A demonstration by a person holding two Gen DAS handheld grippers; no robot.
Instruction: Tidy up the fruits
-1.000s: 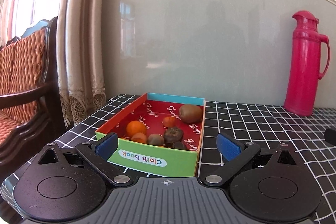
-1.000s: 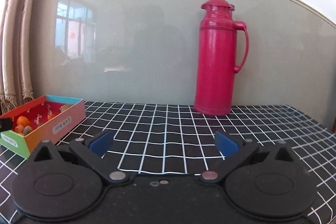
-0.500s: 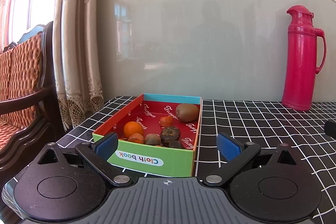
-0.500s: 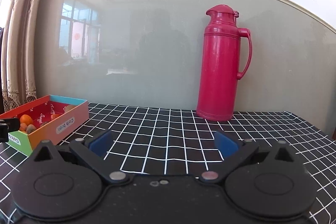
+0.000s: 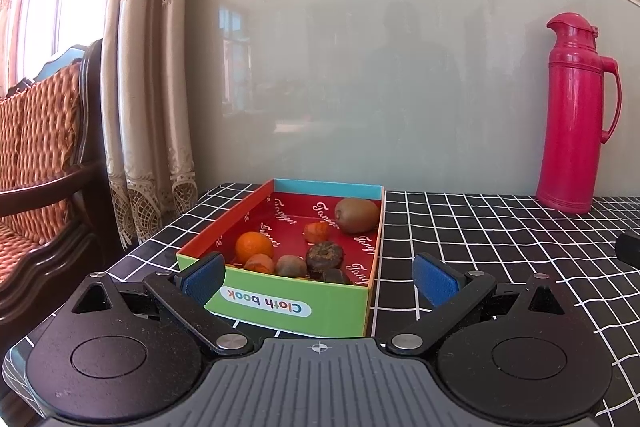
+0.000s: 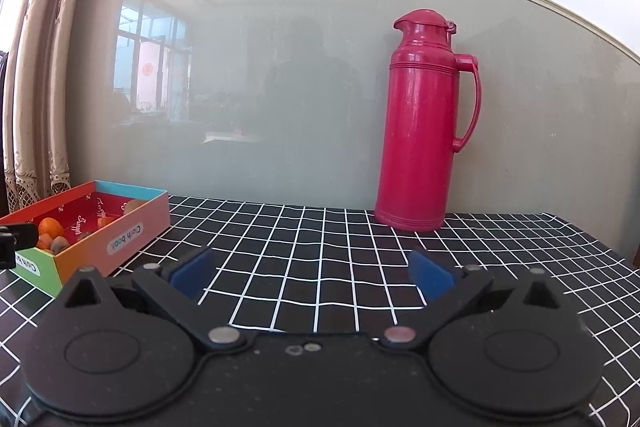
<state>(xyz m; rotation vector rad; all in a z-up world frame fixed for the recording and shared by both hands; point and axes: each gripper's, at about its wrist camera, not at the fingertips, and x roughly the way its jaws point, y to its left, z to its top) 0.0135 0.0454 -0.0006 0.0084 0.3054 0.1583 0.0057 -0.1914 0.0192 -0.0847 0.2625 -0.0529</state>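
Left gripper (image 5: pixel 318 277): jaws spread wide, nothing between the blue pads; held low, just in front of the box's near end.
Right gripper (image 6: pixel 312 273): jaws spread wide, nothing held; above bare tablecloth, well apart from the box.
Box (image 5: pixel 280 301): open cardboard tray with thin, stiff walls; green near end, red printed lining. Judged light and likely to slide if pushed.
Fruits, location: all inside the box; none seen on the tablecloth.
Kiwi (image 5: pixel 357 215): far right corner; oval, with fuzzy brown skin. Judged soft, so take it across the short axis with light pressure.
Orange (image 5: pixel 254 246): left side; round, smooth rind. Judged firm but liable to roll; take it across the middle.
Small orange pieces (image 5: pixel 316 231): irregular in shape; kind cannot be told.
Dark fruit (image 5: pixel 325 255): near centre; wrinkled and flattened. Judged fragile.
Tablecloth (image 6: pixel 320 267): black with a white grid, slightly rippled; fabric or vinyl cannot be told.
Flask (image 6: pixel 426 123): tall red plastic, glossy, upright by the wall.
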